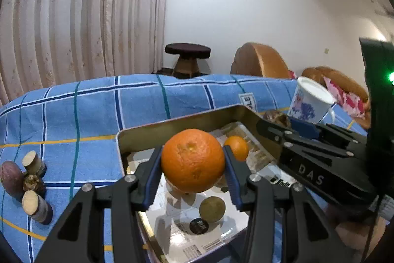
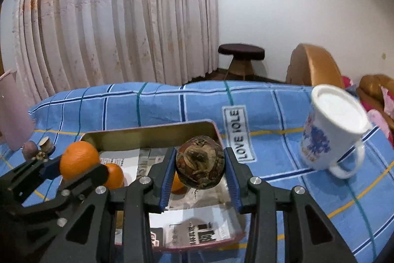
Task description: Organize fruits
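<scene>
Left tongs (image 1: pixel 193 162): clamped on orange (image 1: pixel 192 159), held over tin (image 1: pixel 177 123) | Right tongs (image 2: pixel 200 165): clamped on brown fruit (image 2: pixel 200 162), over the tin's right part | Tin: mid-tabletop, small orange (image 1: pixel 237 147) and greenish fruit (image 1: pixel 212 209) inside | Mug (image 2: pixel 332 132): tabletop, right of tin.

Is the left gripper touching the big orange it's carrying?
Touching: in the left wrist view, the left gripper's blue pads press both sides of the big round orange.
</scene>
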